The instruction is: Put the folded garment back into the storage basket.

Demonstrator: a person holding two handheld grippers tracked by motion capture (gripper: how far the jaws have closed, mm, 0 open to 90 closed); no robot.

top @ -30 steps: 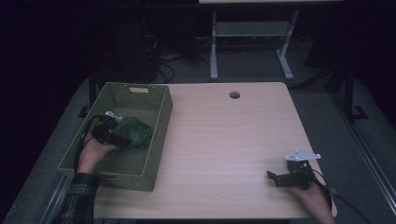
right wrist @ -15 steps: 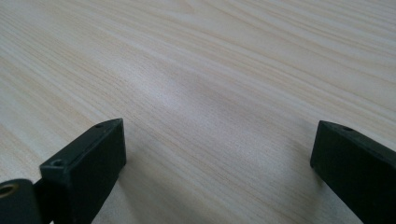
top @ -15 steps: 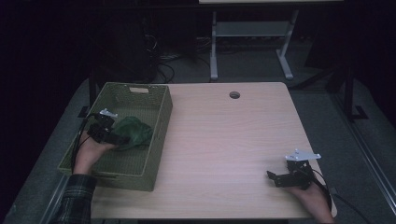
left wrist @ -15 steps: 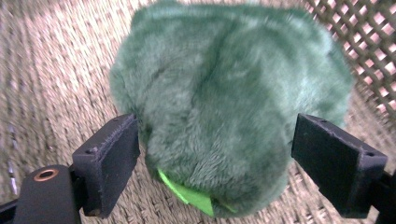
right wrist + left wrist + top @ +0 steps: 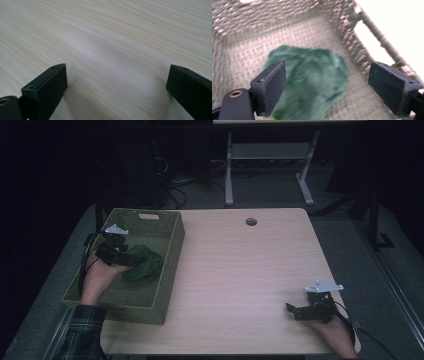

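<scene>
**Green cloth lies loose in the basket**

The cloth [image 5: 312, 80] lies crumpled on the basket [image 5: 170, 245] floor, blurred in the left gripper view, its near edge cut off. The left gripper [image 5: 131, 260], jaws wide after just opening, hovers above it, pads clear. The right gripper [image 5: 292, 311] rests wide open on the table [image 5: 240, 270].

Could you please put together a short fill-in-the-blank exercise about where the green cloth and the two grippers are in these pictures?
1. The green cloth lies inside the woven ____.
2. The left gripper hangs over the cloth with its jaws ____, and they have just been opening.
3. The right gripper rests at the near right of the ____, away from the basket.
4. The right gripper's jaws hold ____ between them.

Missing words: basket; open; table; nothing
</scene>
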